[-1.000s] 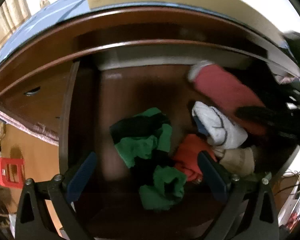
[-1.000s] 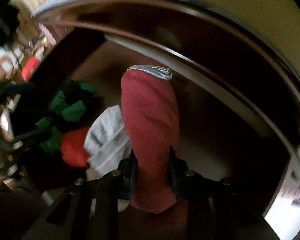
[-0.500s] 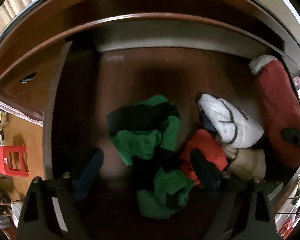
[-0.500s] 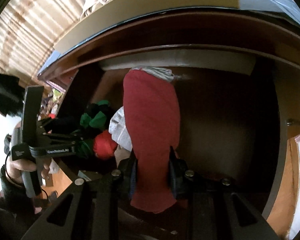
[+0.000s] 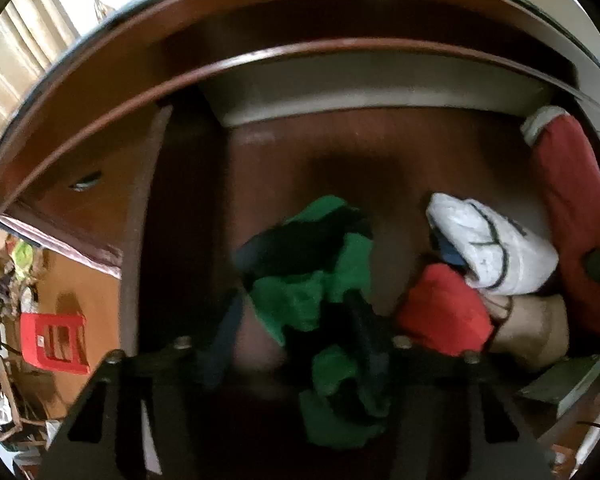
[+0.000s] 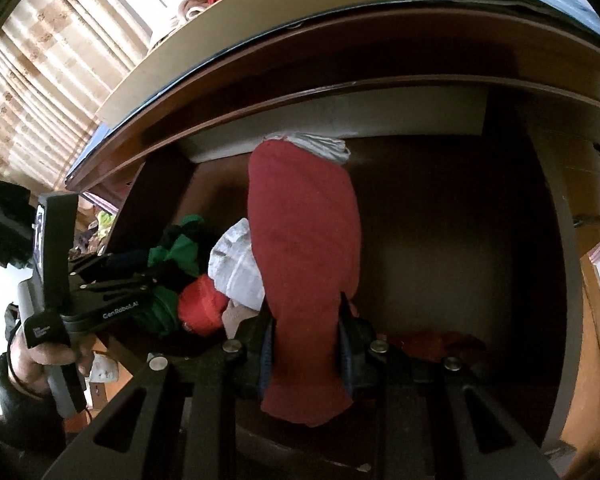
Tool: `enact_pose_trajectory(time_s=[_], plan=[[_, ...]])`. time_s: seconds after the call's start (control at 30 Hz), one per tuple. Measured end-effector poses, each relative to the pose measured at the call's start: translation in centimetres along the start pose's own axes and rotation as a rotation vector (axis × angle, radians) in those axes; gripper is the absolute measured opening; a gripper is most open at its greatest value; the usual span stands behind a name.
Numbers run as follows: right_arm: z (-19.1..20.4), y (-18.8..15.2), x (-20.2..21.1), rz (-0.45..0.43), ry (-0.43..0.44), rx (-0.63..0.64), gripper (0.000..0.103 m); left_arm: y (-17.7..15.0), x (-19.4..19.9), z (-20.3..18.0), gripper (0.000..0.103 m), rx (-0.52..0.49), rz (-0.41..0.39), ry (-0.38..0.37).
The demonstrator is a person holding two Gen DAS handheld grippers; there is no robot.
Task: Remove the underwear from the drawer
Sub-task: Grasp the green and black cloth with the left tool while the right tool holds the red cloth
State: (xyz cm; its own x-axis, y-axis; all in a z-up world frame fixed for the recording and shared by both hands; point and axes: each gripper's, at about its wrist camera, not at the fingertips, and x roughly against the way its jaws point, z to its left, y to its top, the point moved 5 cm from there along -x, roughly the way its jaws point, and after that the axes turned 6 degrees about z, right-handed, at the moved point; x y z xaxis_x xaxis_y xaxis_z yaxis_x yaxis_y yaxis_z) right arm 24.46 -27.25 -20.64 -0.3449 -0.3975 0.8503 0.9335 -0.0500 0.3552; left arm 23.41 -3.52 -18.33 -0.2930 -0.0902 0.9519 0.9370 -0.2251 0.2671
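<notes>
Underwear: red pair [image 6: 304, 248] clamped in right gripper [image 6: 305, 350]; left gripper [image 5: 296, 320] just narrowing around green-black pair [image 5: 308, 276], contact unclear.

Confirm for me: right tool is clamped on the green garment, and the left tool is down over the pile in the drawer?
Not quite. The right tool is clamped on the red garment, as the right wrist view shows. The green garment lies in the drawer, under the left tool.

Dark-red underwear [image 6: 304, 240] with grey waistband; green-black garment [image 5: 312, 280] at 6 o'clock; white garment [image 5: 492, 252], dark lines; brown drawer [image 5: 340, 152].
</notes>
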Motion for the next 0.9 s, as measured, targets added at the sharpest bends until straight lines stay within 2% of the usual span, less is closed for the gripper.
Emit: enact_pose_trajectory(time_s=[0.03, 0.07, 0.27, 0.47, 0.6, 0.8, 0.9], plan=[[0.0, -0.1, -0.1, -0.002, 0.004, -0.009, 0.029, 0.0, -0.1, -0.1, 0.008, -0.001, 0.003, -0.038], [-0.1, -0.2, -0.2, -0.006, 0.004, -0.016, 0.029, -0.1, -0.5, -0.2, 0.009, 0.012, 0.021, -0.083], [-0.9, -0.7, -0.4, -0.016, 0.011, -0.072, 0.029, -0.6, 0.2, -0.6, 0.009, 0.010, -0.024, -0.100], [-1.6, -0.9, 1.1, -0.076, 0.091, -0.138, 0.029, -0.9, 1.1, 0.8, 0.008, 0.101, -0.048, -0.270], [-1.7, -1.1, 1.9, -0.099, 0.118, -0.161, 0.029, -0.9, 2.1, 1.4, 0.008, 0.125, -0.074, -0.309], [-1.6, -0.9, 3.0, -0.135, 0.153, -0.175, 0.029, -0.8, 3.2, 1.6, 0.008, 0.119, -0.109, -0.330], [-1.5, -0.8, 3.4, -0.142, 0.139, -0.164, 0.029, -1.0, 3.3, 1.1, 0.009, 0.080, -0.076, -0.307]])
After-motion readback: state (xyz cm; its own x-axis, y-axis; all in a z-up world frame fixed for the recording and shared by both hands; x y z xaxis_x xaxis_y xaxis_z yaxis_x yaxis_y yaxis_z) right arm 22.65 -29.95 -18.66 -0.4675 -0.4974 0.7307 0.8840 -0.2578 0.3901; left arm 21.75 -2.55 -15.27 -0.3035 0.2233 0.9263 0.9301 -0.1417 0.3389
